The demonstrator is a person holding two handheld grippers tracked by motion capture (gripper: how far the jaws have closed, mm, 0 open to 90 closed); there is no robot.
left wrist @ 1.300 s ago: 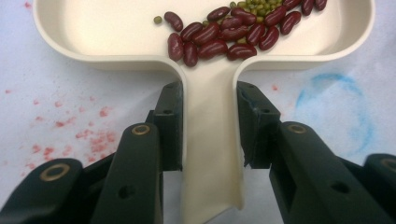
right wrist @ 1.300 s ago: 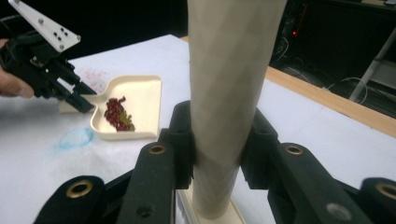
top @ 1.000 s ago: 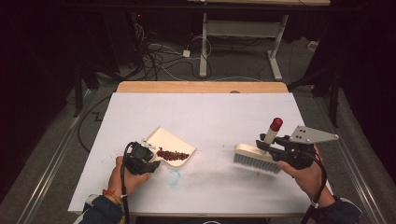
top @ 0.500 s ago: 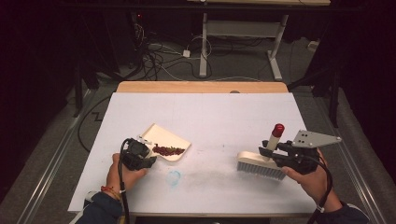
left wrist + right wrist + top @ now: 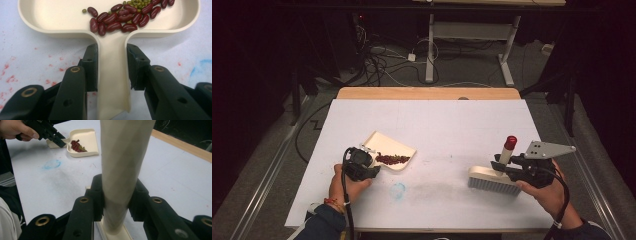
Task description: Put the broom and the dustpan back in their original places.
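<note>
In the high view, the left gripper (image 5: pixel 371 168) clamps the handle of one cream plastic dustpan (image 5: pixel 391 149) lying on the white table (image 5: pixel 452 125), while the right gripper (image 5: pixel 504 166) clamps the upright cream handle with a red cap of one white hand brush (image 5: pixel 493 179), whose bristles rest on the table well to the right of the pan; a blue smudge (image 5: pixel 398 190) lies between them, nearer the pan. In the left gripper view, the jaws close on both edges of the dustpan's flat handle (image 5: pixel 113 82), and the pan holds a loose pile of dark red kidney beans (image 5: pixel 125 18), roughly twenty, beside many small green mung beans (image 5: pixel 138 3), too small to count. The pan seems light and stiff but smooth, so the narrow handle is the right hold, and it should stay level lest the beans roll out. In the right gripper view, the jaws pinch the brush handle (image 5: pixel 122 170) low down; it looks rigid, light and somewhat slippery.
</note>
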